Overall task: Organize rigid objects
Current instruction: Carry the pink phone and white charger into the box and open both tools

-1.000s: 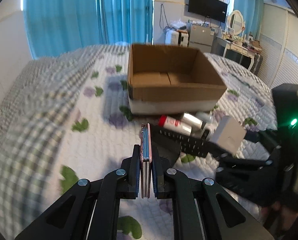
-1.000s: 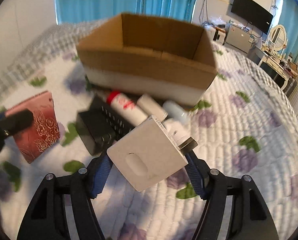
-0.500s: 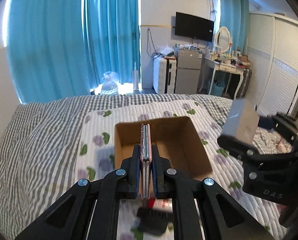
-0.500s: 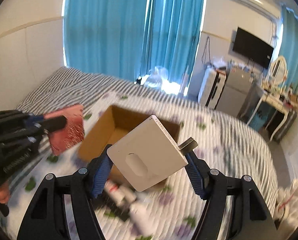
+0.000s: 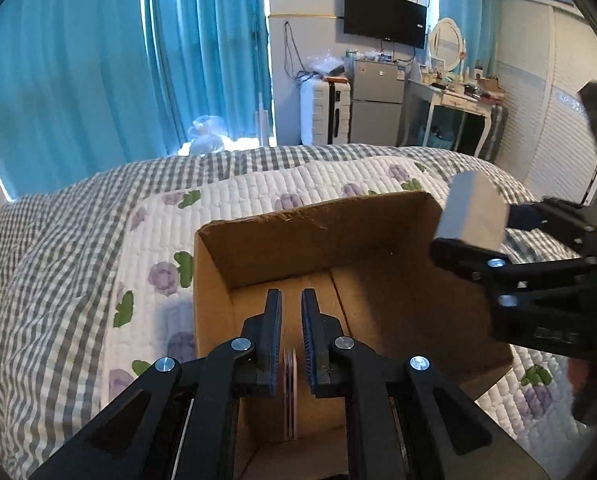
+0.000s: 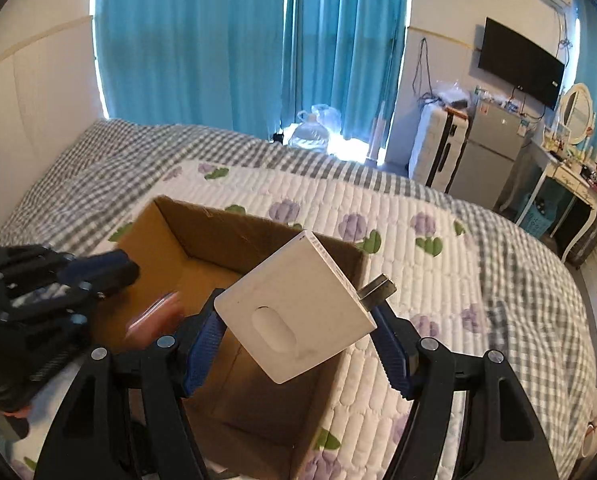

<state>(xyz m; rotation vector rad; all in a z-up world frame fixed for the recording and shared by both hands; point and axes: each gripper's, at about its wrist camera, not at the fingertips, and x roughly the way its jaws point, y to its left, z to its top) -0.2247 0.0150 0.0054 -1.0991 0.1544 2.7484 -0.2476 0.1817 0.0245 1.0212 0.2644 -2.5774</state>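
Observation:
An open cardboard box (image 5: 318,240) sits on the quilted bed; it also shows in the right wrist view (image 6: 202,236). My left gripper (image 5: 291,300) is open above the box, and the thin pink case (image 5: 290,392) is blurred below its fingers, dropping inside. In the right wrist view the pink case (image 6: 156,316) is a blur in the box beside the left gripper (image 6: 110,270). My right gripper (image 6: 298,336) is shut on a white box-shaped charger (image 6: 294,312), held over the cardboard box's right side. The charger (image 5: 472,212) also shows in the left wrist view.
The bed has a white floral quilt (image 5: 258,188) over a grey checked sheet (image 5: 38,272). Blue curtains (image 5: 138,60), a suitcase and small fridge (image 5: 374,108), a dressing table (image 5: 450,96) and a wall TV stand beyond the bed.
Both grippers moved from the pile on the quilt up over the cardboard box. The left gripper opened and let go of the pink case, which is falling. The right still grips the charger.

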